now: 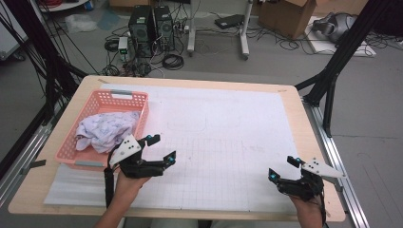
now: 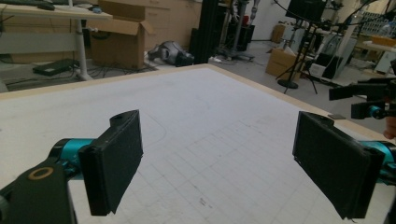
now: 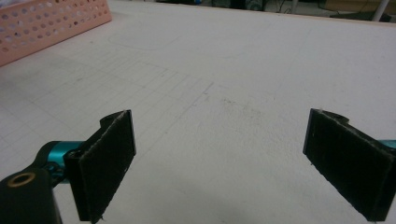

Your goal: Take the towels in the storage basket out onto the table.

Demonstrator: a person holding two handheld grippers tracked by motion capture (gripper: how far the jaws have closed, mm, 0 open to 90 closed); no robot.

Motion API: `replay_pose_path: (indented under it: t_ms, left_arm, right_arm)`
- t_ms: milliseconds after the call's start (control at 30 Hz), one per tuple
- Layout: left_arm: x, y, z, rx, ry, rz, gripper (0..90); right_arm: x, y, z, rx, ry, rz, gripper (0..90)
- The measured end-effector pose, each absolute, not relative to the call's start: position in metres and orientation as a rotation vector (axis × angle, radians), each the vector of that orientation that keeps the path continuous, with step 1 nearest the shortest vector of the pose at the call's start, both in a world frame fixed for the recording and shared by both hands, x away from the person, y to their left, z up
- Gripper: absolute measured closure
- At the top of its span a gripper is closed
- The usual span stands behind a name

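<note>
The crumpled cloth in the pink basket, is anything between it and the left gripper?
Only the basket wall: the open left gripper hovers just outside the near right corner, and the cloth lies inside, uncovered from above.

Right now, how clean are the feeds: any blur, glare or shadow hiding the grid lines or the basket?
High view: soft but even light, cloth in the pink basket readable, grid faint. Left gripper view: pads slightly blurred, table sharp, no glare. Right gripper view: dimmer, greyish, grid faint, basket corner soft.
</note>
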State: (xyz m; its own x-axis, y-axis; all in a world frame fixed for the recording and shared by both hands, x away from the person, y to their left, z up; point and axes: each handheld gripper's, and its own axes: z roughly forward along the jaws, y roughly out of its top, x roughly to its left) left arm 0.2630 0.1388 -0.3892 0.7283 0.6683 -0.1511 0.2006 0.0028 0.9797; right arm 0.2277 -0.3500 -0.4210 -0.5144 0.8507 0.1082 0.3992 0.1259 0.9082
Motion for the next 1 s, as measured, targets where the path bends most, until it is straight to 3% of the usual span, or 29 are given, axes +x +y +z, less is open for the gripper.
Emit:
replay_pose_path:
  t_ms: [333, 600, 1000]
  left_arm:
    - [0.279, 0.182, -0.354, 1.517, 0.794, 0.469, 16.2]
    - [0.298, 0.244, -0.33, 1.509, 0.918, 0.537, 15.9]
    - [0.327, 0.284, -0.347, 1.635, 1.105, 0.565, 15.4]
  right_arm:
    - [0.229, -0.348, -0.421, 1.201, 1.979, 1.362, 7.8]
    - [0.231, -0.35, -0.423, 1.216, 1.978, 1.353, 7.8]
    - [0.231, -0.344, -0.423, 1.206, 1.997, 1.339, 7.9]
